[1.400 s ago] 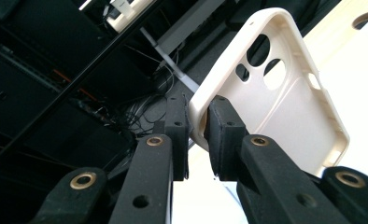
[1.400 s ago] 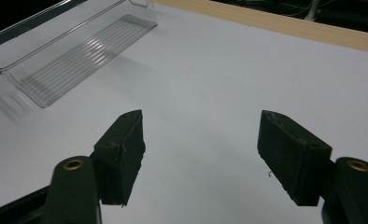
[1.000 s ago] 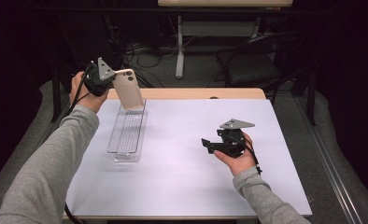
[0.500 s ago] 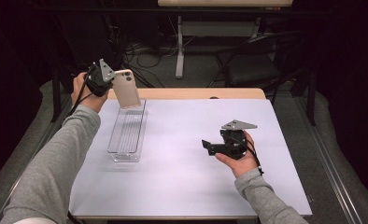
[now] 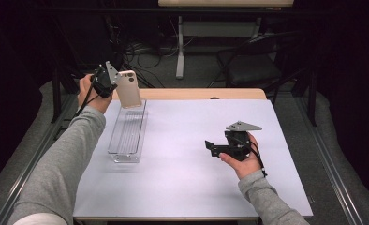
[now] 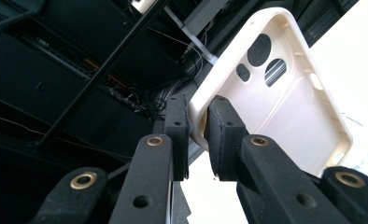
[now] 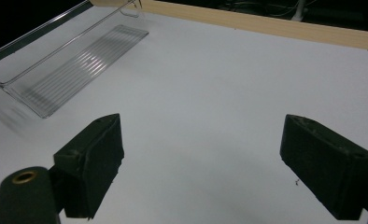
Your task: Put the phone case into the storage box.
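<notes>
A cream phone case hangs above the far end of a clear plastic tray. My left gripper is shut on the case's edge and holds it upright in the air. The case's hollow inside with its camera cut-outs faces the left gripper view. My right gripper rests low over the white table at the right, jaws wide open, nothing between them, pointing toward the tray.
The white table top ends at a wooden strip along the far side. Beyond it are dark floor, cables and desk legs. The tray is empty.
The left hand has kept the case over the tray's far end with hardly any shift. The right gripper has stayed where it was.
</notes>
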Motion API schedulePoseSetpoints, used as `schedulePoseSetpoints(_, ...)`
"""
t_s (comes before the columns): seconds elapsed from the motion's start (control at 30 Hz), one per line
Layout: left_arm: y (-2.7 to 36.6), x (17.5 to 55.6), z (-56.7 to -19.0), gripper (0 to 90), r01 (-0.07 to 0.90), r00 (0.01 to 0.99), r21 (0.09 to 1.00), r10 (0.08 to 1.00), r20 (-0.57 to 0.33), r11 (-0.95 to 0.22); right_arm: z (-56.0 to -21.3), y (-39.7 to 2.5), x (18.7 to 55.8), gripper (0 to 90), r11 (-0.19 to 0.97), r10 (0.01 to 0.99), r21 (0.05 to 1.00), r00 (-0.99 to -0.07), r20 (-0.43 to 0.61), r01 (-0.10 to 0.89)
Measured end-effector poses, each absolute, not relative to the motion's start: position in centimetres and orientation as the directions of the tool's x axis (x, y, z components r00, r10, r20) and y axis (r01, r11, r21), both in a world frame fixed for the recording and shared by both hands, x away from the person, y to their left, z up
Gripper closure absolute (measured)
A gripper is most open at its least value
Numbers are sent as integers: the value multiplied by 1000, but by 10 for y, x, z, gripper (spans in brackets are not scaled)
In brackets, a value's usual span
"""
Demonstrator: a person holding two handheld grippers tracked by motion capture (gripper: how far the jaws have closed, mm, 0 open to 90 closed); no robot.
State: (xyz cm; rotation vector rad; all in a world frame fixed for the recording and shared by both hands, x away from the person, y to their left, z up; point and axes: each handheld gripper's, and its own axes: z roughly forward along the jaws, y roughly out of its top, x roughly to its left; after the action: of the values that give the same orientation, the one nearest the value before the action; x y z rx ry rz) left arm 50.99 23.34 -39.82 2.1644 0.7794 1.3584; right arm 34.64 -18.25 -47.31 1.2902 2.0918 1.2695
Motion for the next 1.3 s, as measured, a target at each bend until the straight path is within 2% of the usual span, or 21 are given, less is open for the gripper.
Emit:
schedulePoseSetpoints(0.3,232,512,-415,795,238,331,649,688,646,-723,-475,-184,345,45,204,836,838,-536,120,507)
schedulePoseSetpoints(0.5,230,513,-422,795,245,327,652,694,642,-718,-476,-182,344,28,214,828,834,-548,121,508)
schedulePoseSetpoints(1.3,217,518,-441,795,264,337,628,680,651,-732,-484,-186,343,22,237,825,819,-553,115,523)
